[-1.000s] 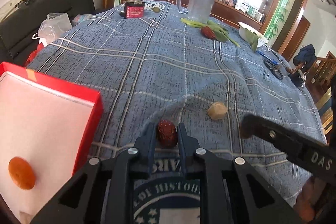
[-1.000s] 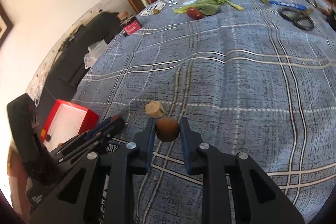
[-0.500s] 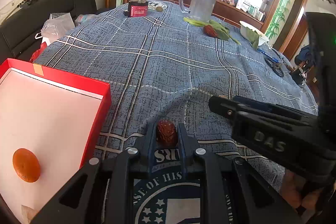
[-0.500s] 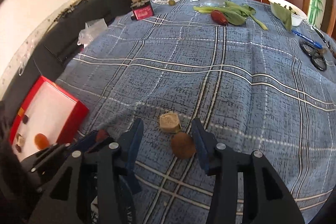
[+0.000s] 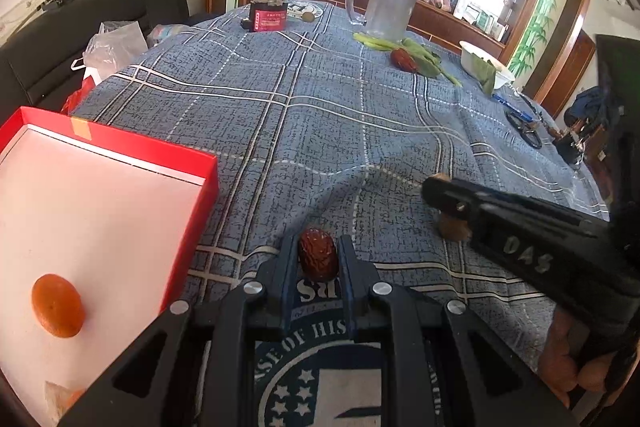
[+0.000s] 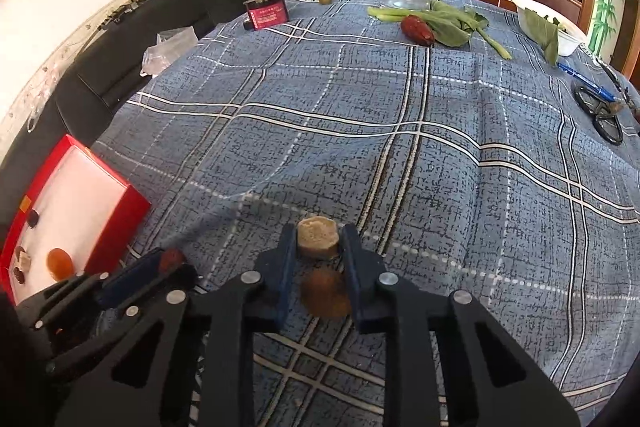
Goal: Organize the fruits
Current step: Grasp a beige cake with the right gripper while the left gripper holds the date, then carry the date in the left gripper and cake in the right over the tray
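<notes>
On the blue checked desk [image 6: 440,131], the left tool [image 5: 319,259] pinches a wrinkly dark red date [image 5: 318,258]. Carry it left and drop it gently into the red box [image 5: 132,151], beside the small orange fruit [image 5: 58,305]. The right tool [image 6: 318,247] is closing on a pale tan chunk [image 6: 318,237]; a round brown fruit [image 6: 325,293] lies nearer, under it.
</notes>
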Available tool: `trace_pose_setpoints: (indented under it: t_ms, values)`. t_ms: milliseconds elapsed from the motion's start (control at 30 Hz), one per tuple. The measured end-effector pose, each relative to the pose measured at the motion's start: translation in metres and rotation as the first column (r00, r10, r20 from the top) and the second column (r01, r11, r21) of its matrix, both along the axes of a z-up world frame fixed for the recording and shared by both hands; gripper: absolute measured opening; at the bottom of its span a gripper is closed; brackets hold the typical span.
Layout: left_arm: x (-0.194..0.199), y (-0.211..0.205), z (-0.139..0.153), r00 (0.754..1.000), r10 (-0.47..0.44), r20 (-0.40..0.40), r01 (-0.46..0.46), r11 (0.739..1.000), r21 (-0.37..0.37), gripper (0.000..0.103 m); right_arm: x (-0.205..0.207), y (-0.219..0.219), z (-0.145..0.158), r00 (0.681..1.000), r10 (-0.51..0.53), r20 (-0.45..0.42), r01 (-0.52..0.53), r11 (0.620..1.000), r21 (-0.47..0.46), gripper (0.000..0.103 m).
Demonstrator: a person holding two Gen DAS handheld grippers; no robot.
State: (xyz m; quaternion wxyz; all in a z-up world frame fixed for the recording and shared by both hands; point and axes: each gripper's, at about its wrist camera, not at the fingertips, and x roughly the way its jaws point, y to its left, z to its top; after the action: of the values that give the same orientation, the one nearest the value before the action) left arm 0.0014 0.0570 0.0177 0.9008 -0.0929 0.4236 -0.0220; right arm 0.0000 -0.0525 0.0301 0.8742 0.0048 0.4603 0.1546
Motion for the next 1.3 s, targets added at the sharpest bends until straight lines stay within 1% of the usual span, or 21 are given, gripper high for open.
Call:
trace_pose_setpoints:
  t_ms: [167, 333, 433, 533, 633, 733, 900, 1000, 1100, 1167, 1300]
  values:
    - [-0.019, -0.002, 0.019, 0.999, -0.019, 0.039, 0.019, 1.0, -0.002, 0.018, -0.013, -0.012, 0.02, 0.999, -0.017, 0.028, 0.016, 0.999, 0.05, 0.025]
    - [-0.051, -0.003, 0.046, 0.994, -0.047, 0.104, 0.046, 0.999, 0.01, 0.019, -0.034, -0.023, 0.034, 0.998, -0.038, 0.043, 0.033, 0.993, 0.109, 0.025]
    - [-0.07, 0.003, 0.059, 0.989, -0.046, 0.139, 0.041, 0.998, 0.038, 0.019, -0.052, -0.018, 0.042, 0.998, -0.025, 0.052, 0.018, 0.992, 0.126, 0.025]
    - [-0.092, 0.02, 0.069, 0.986, -0.021, 0.167, 0.011, 0.998, 0.061, 0.019, -0.067, -0.007, 0.05, 0.998, 0.001, 0.07, -0.01, 0.991, 0.136, 0.025]
    - [-0.111, 0.045, 0.076, 0.982, 0.027, 0.185, -0.044, 0.995, 0.086, 0.019, -0.084, 0.013, 0.057, 0.996, 0.047, 0.079, -0.059, 0.985, 0.162, 0.025]
    - [-0.127, 0.075, 0.079, 0.977, 0.092, 0.193, -0.114, 0.987, 0.11, 0.019, -0.096, 0.037, 0.06, 0.992, 0.096, 0.086, -0.109, 0.981, 0.159, 0.025]
    - [-0.144, 0.126, 0.07, 0.966, 0.197, 0.171, -0.223, 0.963, 0.154, 0.019, -0.111, 0.09, 0.058, 0.978, 0.193, 0.079, -0.204, 0.966, 0.159, 0.025]
    - [-0.148, 0.144, 0.061, 0.962, 0.231, 0.149, -0.254, 0.953, 0.165, 0.019, -0.122, 0.125, 0.054, 0.965, 0.252, 0.073, -0.26, 0.955, 0.144, 0.025]
    - [-0.148, 0.154, 0.052, 0.961, 0.247, 0.122, -0.264, 0.951, 0.159, 0.019, -0.128, 0.155, 0.052, 0.951, 0.3, 0.075, -0.308, 0.943, 0.125, 0.025]
    - [-0.145, 0.156, 0.049, 0.962, 0.247, 0.118, -0.264, 0.951, 0.158, 0.019, -0.125, 0.172, 0.051, 0.944, 0.321, 0.074, -0.328, 0.938, 0.111, 0.025]
    - [-0.129, 0.16, 0.044, 0.963, 0.249, 0.1, -0.262, 0.953, 0.151, 0.019, -0.115, 0.192, 0.048, 0.94, 0.333, 0.068, -0.338, 0.938, 0.078, 0.025]
